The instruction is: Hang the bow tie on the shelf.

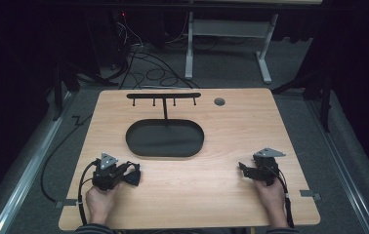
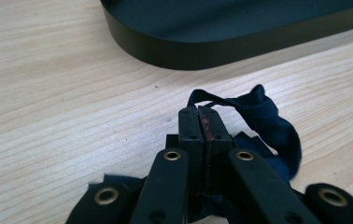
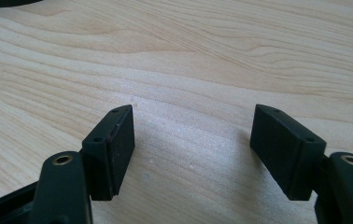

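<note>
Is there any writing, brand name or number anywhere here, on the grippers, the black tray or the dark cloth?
None: no readable text in any view.
The black tray, the hook rack and the dark blue cloth are plain.
The left gripper shows a reddish smear on one pad, not lettering.
The right gripper is unmarked.

- The worktop [image 1: 231,195] is evenly and brightly lit from above; the floor and room around it fall off into near black.
- The oval tray [image 1: 165,138] reads as a flat dark shape, its inside without detail.
- Beyond the tray, the cables on the floor are dim and grainy.
- In the gripper views the wood grain is sharp, with soft shadows.
</note>
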A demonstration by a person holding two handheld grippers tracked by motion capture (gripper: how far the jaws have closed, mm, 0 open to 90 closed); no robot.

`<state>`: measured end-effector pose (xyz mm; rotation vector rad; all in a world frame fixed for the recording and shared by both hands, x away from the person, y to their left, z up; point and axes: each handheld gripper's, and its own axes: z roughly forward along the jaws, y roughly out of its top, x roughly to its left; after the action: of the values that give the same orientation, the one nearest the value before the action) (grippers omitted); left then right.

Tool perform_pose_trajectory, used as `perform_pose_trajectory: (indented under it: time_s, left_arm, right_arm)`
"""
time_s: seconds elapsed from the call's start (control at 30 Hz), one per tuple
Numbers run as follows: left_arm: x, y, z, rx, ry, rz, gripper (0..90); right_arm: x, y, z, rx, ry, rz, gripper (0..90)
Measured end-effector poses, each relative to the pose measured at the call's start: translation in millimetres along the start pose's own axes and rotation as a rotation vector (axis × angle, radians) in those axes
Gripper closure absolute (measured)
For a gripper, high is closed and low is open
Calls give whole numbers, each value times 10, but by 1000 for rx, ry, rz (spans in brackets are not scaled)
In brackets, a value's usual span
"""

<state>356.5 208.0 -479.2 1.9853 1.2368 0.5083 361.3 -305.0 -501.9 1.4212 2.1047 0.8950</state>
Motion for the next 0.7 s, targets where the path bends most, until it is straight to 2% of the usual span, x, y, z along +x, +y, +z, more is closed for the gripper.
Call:
perform_pose_trajectory:
  time_s: [0.27,0.7]
  left_arm:
    - [-25,63,-145,-38,0,16,890]
    - [-64,196,-376,-128,-59,4,890]
  right_arm:
    - [-2,0,0,-1,1,2,322]
    - [-2,0,0,-1,1,2,322]
